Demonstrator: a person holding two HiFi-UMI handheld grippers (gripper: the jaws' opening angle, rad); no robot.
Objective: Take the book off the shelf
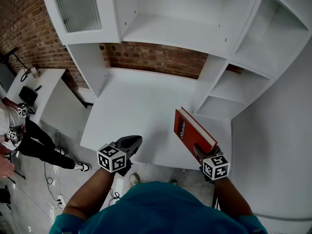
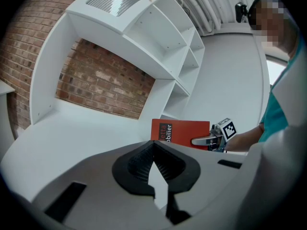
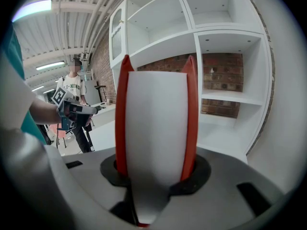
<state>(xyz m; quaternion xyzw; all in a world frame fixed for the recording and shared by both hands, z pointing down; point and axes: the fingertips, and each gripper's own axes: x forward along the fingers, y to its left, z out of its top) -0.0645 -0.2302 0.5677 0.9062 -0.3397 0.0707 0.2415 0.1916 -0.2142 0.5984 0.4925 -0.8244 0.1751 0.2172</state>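
The jaws of the right gripper (image 1: 199, 152) (image 3: 156, 170) were clamped on the lower end of a red book (image 1: 192, 128) (image 3: 156, 119). In the right gripper view each pad pressed on one cover, with the white page edges facing the camera between them. The jaws of the left gripper (image 1: 132, 141) (image 2: 153, 150) were pressed together at their tips, with nothing between them.

A white shelving unit (image 1: 161, 30) (image 2: 144, 42) (image 3: 230, 42) filled the upper part of the head view. It had a glass-fronted door at upper left, and its open compartments at centre and right held nothing. A brick wall (image 1: 156, 57) (image 2: 100, 80) showed behind it. The white surface (image 1: 136, 111) (image 2: 72, 128) lay below the shelves.

The book was clear of every compartment, held tilted above the front right corner of the surface, in front of the lower right shelves. A black label with white lettering ran along its spine. The left gripper hovered at the front edge of the surface, well apart from the book.

To the left a white side table (image 1: 44, 82) carried small dark items, too small to identify. Beside it a person (image 1: 29, 140) (image 3: 76, 104) in dark trousers stood on the grey floor (image 1: 39, 184).
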